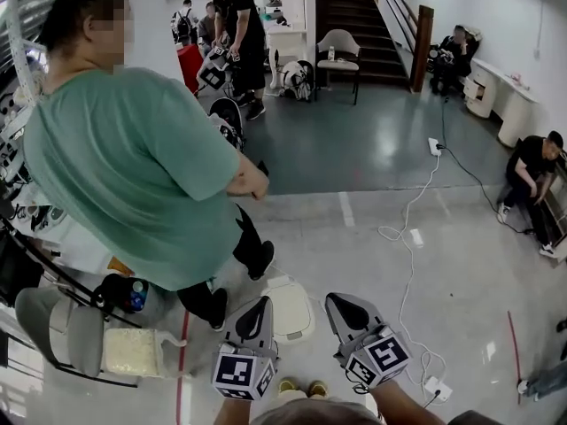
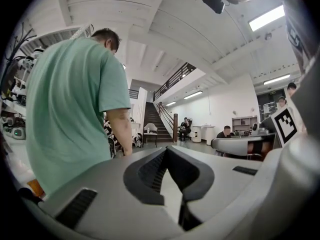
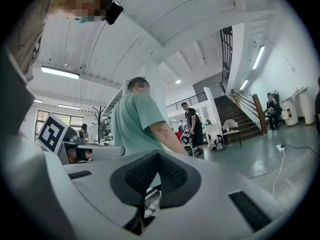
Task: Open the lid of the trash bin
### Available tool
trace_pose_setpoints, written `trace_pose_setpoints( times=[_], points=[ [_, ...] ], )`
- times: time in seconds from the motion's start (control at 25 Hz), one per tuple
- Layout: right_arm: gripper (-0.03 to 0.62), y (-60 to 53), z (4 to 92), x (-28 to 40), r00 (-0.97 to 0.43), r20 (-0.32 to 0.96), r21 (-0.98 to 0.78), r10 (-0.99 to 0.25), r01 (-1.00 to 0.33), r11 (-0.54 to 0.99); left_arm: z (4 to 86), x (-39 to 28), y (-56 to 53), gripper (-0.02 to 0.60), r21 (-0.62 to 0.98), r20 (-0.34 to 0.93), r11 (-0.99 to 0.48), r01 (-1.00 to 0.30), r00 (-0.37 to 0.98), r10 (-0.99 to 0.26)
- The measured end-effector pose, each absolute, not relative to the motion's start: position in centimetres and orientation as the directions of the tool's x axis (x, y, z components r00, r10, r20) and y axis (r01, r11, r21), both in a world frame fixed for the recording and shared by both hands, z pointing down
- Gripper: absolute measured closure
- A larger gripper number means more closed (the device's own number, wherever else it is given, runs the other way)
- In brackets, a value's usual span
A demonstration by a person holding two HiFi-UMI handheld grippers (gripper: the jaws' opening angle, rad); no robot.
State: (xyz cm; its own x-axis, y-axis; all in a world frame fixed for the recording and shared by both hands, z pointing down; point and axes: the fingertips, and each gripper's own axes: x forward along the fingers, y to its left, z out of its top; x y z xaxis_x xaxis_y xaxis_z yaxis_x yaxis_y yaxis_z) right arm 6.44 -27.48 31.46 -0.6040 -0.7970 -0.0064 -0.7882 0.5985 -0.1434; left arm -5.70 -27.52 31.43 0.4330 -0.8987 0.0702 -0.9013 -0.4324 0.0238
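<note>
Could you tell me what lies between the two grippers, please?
Head view: the white trash bin, shut, stands on the floor between left gripper and right gripper.

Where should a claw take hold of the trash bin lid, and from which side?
Probably the rim of the lid nearest the right claw, from the wearer's side: the lid lies flat and shut, that edge is bare, and a person stands at the far side. Hinge not visible.

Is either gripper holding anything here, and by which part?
Nothing is held. The left gripper and the right gripper both show fingers shut together, empty. The trash bin stands on the floor, ungrasped.
</note>
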Motion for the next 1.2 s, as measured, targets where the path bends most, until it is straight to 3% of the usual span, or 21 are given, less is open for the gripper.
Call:
trace_pose_setpoints(
  times=[0.68, 1.2],
  points=[
    [0.559, -32.0, 34.7, 3.6, -0.648, 0.030, -0.165, -0.761, -0.754, 0.636, 36.1, -7.5, -31.9, 0.586, 0.058, 0.135, -0.407, -0.912, 0.411, -0.902],
    [0.559, -33.8, 44.6, 2.9, -0.665, 0.067, -0.205, -0.744, -0.739, 0.642, 47.7, -8.3, -32.3, 0.586, 0.091, 0.254, -0.380, -0.920, 0.391, -0.885]
  ],
)
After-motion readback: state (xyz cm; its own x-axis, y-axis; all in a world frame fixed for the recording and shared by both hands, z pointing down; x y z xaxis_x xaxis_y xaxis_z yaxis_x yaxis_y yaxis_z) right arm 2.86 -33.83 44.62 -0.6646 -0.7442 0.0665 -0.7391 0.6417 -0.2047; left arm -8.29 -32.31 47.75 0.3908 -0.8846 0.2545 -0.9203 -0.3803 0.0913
